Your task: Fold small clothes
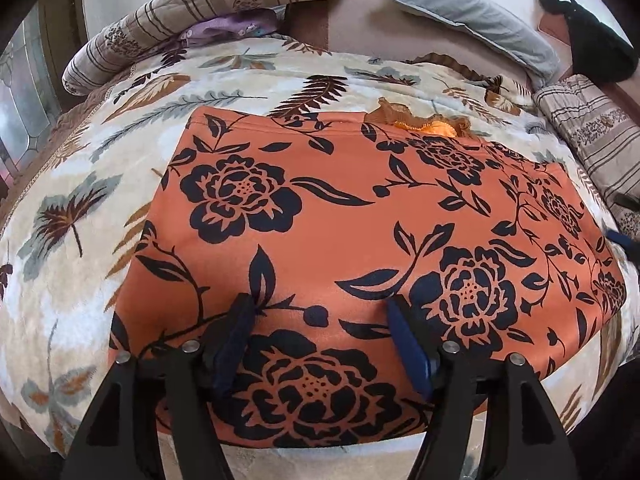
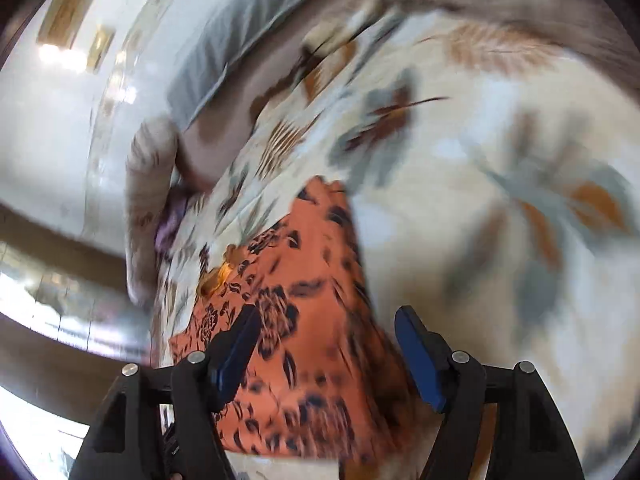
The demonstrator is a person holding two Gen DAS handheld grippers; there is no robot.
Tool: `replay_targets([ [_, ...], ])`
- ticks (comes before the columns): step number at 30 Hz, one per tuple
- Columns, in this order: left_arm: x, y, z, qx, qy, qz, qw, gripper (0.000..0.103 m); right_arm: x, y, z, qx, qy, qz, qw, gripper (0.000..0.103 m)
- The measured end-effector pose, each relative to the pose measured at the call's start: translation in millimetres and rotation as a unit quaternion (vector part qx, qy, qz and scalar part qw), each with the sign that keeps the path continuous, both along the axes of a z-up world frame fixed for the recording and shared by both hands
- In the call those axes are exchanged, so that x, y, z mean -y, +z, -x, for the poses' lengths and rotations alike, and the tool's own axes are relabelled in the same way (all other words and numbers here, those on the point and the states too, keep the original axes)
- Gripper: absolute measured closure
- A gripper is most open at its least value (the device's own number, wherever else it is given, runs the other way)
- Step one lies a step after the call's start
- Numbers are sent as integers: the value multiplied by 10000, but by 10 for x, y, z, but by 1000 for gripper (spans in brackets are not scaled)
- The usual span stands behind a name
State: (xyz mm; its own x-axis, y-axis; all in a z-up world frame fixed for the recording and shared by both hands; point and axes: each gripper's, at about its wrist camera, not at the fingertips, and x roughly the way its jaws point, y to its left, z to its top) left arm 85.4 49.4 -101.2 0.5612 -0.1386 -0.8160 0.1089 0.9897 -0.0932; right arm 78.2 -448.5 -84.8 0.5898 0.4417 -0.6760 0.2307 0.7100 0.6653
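Lying flat, orange floral garment [image 1: 340,216], leaf-print blanket [image 1: 80,208] bordering every edge

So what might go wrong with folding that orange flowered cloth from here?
The left gripper hangs open over the orange garment; closing there might also pinch the leaf-print blanket underneath. A bunched orange bit pokes out at the far edge and may leave a lumpy fold. The right gripper view is blurred, so its aim looks uncertain.
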Motion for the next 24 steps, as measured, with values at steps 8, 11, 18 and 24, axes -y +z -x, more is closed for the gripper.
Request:
replay_targets([
  [8,-7,-16,-18,-6,-44,95,9999,29,-216,-276,-974,-422,493,341,9973,88],
  [11,14,-25,-20,17,-64,85,9999,26,-129,-338,-1073,-490,-50,431,9979,88],
  [18,13,-19,-30,-15,-50,117,9999,25,-83,-123,-894,-477,-829,970,9907,75],
  [24,11,-9,-41,-67,-26,137,9999,25,-649,457,-300,316,-147,1269,9913,75],
])
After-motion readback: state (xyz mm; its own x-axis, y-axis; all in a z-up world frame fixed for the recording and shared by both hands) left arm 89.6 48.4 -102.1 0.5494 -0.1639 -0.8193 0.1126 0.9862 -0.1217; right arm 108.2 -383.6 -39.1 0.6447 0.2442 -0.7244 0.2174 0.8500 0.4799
